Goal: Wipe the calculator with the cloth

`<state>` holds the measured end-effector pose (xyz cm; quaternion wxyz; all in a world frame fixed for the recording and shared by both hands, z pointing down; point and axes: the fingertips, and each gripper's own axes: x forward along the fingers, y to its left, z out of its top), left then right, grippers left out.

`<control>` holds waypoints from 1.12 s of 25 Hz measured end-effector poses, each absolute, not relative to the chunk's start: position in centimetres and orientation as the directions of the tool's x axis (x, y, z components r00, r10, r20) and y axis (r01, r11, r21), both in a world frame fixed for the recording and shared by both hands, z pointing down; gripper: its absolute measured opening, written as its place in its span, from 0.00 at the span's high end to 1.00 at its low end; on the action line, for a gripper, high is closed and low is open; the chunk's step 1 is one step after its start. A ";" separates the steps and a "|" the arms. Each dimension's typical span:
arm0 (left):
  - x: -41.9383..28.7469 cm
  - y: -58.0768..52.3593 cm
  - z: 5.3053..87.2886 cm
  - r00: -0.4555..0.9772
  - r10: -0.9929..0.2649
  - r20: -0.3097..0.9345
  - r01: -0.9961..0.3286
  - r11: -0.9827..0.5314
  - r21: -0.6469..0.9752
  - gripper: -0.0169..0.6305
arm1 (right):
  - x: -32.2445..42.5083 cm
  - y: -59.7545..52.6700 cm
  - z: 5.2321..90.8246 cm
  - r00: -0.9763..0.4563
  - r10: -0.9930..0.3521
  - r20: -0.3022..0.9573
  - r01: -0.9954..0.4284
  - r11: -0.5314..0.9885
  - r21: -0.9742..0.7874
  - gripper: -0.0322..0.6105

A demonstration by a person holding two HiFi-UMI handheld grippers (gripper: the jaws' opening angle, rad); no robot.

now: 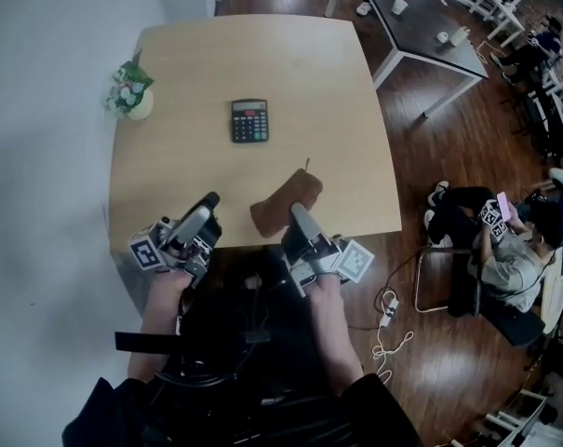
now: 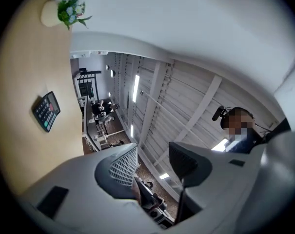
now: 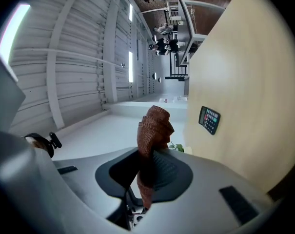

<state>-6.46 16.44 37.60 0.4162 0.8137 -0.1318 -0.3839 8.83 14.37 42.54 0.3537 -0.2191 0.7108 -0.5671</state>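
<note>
A black calculator [image 1: 249, 120] lies flat in the middle of the light wooden table [image 1: 188, 166]. The brown cloth [image 1: 286, 205] hangs bunched over the near part of the table, and my right gripper [image 1: 298, 217] is shut on it. In the right gripper view the cloth [image 3: 154, 126] stands up between the right gripper's [image 3: 147, 172] jaws, with the calculator [image 3: 209, 119] beyond it. My left gripper [image 1: 207, 214] is raised at the table's near left; in the left gripper view the left gripper [image 2: 154, 167] shows a gap with nothing in it. The calculator [image 2: 46, 111] sits far off to its left.
A small potted plant [image 1: 129, 91] stands at the table's left edge. A dark table [image 1: 421, 12] with cups is at the back right. A person [image 1: 504, 250] sits on a chair to the right, and a white cable [image 1: 391, 329] lies on the wooden floor.
</note>
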 end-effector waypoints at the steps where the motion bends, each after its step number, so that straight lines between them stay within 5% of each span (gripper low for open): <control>1: -6.4 17.6 38.1 0.666 -0.534 -0.521 0.125 -0.609 0.783 0.66 | 8.6 16.0 42.6 -0.657 -0.715 -0.239 0.072 0.256 -0.964 0.85; 6: -5.4 21.4 39.8 0.658 -0.510 -0.553 0.217 -0.576 0.789 0.67 | 8.4 21.2 42.9 -0.664 -0.728 -0.170 -0.013 0.239 -0.971 0.85; 17: -6.3 23.5 38.5 0.602 -0.523 -0.603 0.232 -0.608 0.759 0.69 | 5.6 21.8 37.9 -0.728 -0.626 -0.279 0.016 0.391 -0.920 0.85; 28: -0.5 21.4 35.8 0.581 -0.497 -0.645 0.259 -0.638 0.725 0.70 | 11.0 19.7 37.2 -0.715 -0.604 -0.352 0.090 0.420 -0.903 0.85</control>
